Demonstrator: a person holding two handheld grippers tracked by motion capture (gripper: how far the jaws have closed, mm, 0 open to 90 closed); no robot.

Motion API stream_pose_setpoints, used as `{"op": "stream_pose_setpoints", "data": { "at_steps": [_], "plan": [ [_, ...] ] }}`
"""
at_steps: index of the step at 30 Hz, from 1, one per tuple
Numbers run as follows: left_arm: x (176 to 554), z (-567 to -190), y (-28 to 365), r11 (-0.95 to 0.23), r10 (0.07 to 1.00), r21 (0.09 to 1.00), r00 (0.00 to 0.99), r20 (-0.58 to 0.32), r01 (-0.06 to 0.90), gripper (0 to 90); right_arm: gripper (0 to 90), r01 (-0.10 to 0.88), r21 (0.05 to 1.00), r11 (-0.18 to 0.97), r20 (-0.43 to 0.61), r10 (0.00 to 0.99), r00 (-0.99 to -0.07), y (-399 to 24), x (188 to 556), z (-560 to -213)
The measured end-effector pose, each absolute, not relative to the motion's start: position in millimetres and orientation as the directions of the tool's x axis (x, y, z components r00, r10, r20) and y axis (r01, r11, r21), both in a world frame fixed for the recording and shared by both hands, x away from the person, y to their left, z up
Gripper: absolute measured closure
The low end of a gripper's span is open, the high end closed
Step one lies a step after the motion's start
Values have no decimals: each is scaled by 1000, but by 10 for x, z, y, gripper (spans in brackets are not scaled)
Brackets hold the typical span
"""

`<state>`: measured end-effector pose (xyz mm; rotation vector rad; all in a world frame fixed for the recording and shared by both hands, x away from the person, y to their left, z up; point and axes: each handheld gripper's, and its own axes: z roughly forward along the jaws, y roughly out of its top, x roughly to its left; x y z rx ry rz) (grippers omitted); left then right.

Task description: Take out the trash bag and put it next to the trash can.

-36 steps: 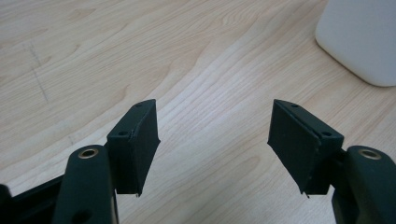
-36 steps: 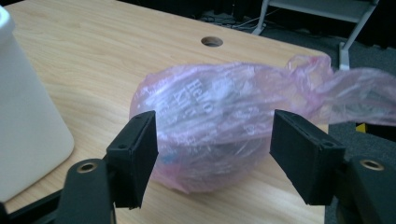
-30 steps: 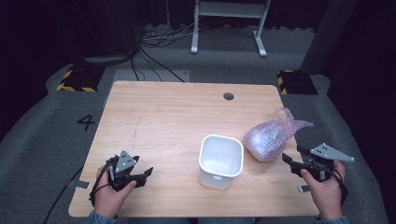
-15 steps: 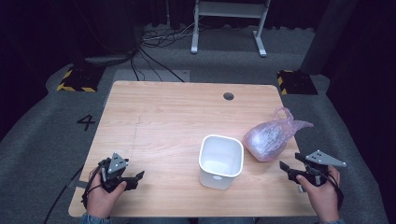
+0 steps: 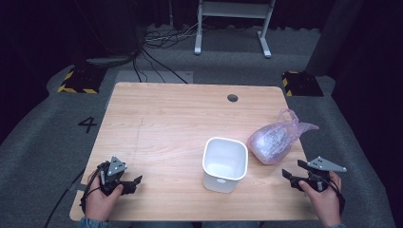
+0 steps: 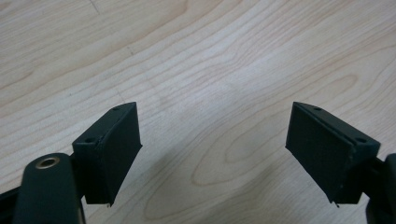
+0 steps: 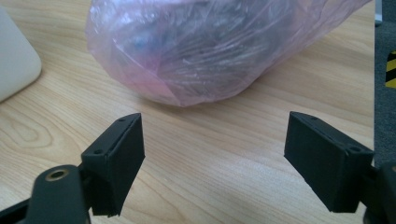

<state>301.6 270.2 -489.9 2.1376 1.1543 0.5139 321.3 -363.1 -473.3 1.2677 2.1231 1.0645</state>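
Note:
A white square bin (image 5: 225, 163) stands upright near the table's front middle. To its right lies a pink translucent plastic bag (image 5: 273, 141), knotted at the top and full. My right gripper (image 5: 293, 177) is low at the front right corner, open, with the pink bag (image 7: 205, 46) just beyond its jaws and the bin's edge (image 7: 14, 56) off to the left. My left gripper (image 5: 134, 183) rests at the front left, open over bare wood (image 6: 210, 93), nothing between its jaws.
The wooden table (image 5: 180, 123) has a small dark grommet hole (image 5: 232, 98) near its far edge. Grey floor surrounds it, with cables, a white frame stand (image 5: 233, 19) behind, and yellow-black striped blocks (image 5: 76, 80) at either side.
Both hands have drawn back toward the table's front edge. The left gripper moved left and nearer; the right gripper slid slightly back from the bag. Bin and bag stayed put.

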Motion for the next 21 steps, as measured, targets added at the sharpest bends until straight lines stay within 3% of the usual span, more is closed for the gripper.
{"op": "stream_pose_setpoints", "data": {
  "at_steps": [10,21],
  "plan": [
    [3042,-5001,2782,-384,855,675,519,2,630,170,193,547,778,310,-7,874,-485,-3588,3224,-4890],
    [3054,-5041,2809,-368,852,700,523,-9,612,150,195,584,734,345,-8,865,-501,-3521,3245,-5040]
  ]
}}
